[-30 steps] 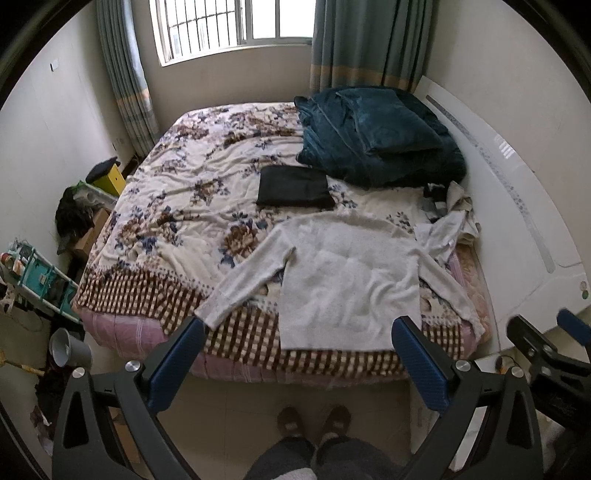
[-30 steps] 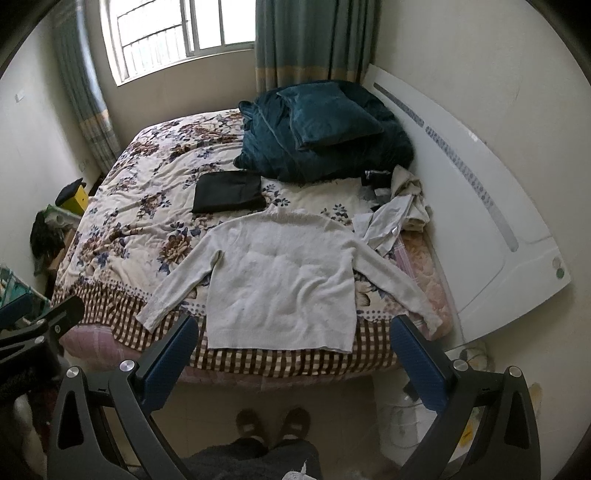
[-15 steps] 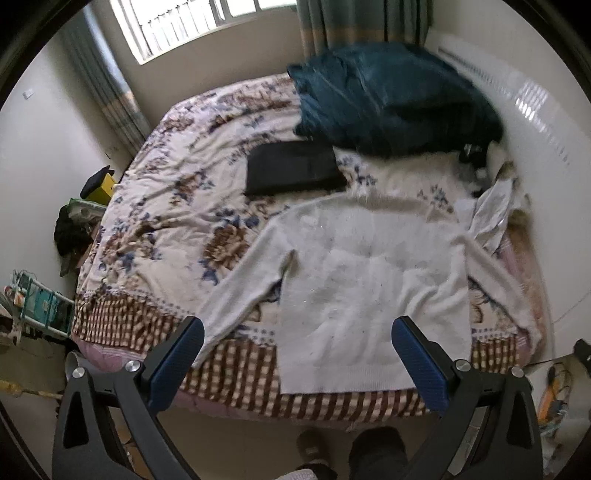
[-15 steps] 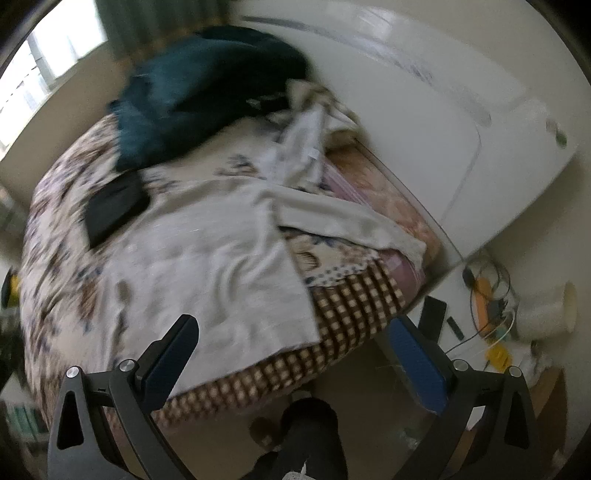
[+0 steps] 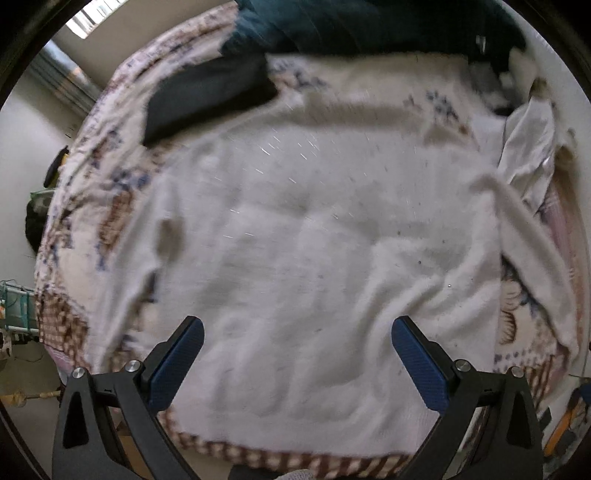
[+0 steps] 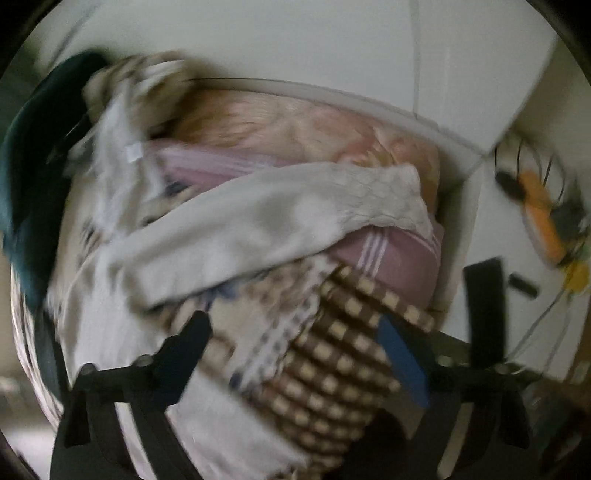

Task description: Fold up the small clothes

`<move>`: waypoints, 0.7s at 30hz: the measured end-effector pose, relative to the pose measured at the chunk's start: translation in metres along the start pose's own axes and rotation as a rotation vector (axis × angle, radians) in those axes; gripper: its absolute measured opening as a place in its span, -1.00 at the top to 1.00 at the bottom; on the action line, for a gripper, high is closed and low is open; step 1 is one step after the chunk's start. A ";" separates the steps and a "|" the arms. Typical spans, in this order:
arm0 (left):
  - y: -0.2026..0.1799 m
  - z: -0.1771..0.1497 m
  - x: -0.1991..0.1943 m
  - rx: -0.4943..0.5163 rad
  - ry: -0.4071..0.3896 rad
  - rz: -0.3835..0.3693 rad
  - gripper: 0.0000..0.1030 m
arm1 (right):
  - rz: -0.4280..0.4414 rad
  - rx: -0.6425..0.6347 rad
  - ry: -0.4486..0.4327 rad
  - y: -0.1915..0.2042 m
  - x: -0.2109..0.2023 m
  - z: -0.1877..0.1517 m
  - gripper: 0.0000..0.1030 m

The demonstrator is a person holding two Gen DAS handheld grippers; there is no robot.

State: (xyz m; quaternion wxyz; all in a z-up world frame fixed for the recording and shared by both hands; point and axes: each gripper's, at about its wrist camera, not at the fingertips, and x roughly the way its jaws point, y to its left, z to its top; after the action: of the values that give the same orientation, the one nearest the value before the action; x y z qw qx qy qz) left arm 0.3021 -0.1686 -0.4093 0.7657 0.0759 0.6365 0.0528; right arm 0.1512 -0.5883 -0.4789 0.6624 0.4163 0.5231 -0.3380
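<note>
Left wrist view looks steeply down on the white sweater (image 5: 314, 258), which lies spread flat and unfolded on the floral bedspread (image 5: 110, 206), its hem toward the near checked edge of the bed and both sleeves splayed out; no fold has been made, so the whole job appears to be still ahead. The left gripper (image 5: 297, 363) hangs released above the sweater's lower body, jaws wide with nothing pinched. In the right wrist view the right gripper (image 6: 295, 354) is over the bed's near right corner, its jaws closing but with no cloth between them yet, just near of the right sleeve (image 6: 280, 218) that drapes across that corner. A first step is likely to be bringing that sleeve in over the body. Around it: a folded dark garment (image 5: 210, 96) at far left, a teal quilt (image 5: 369, 26) beyond, and crumpled white clothes (image 5: 528, 147) at far right beside the sleeve, which could snag.
</note>
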 end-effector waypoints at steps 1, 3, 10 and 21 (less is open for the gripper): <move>-0.009 0.002 0.015 0.003 0.019 0.000 -1.00 | 0.003 0.050 0.012 -0.013 0.019 0.008 -0.44; -0.026 0.005 0.042 0.007 0.049 -0.006 -1.00 | 0.004 0.146 0.021 -0.038 0.049 0.019 -0.29; -0.062 0.026 0.099 0.034 0.082 -0.013 -1.00 | 0.107 0.409 -0.086 -0.092 0.111 0.055 -0.17; -0.032 0.048 0.100 -0.021 0.059 -0.032 -1.00 | 0.014 0.128 -0.316 0.002 0.061 0.087 0.85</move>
State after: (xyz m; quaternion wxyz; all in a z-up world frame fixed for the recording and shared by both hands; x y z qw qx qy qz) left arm 0.3670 -0.1842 -0.5036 0.7481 0.0562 0.6594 0.0496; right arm 0.2022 -0.6665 -0.5283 0.7108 0.4031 0.3869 -0.4272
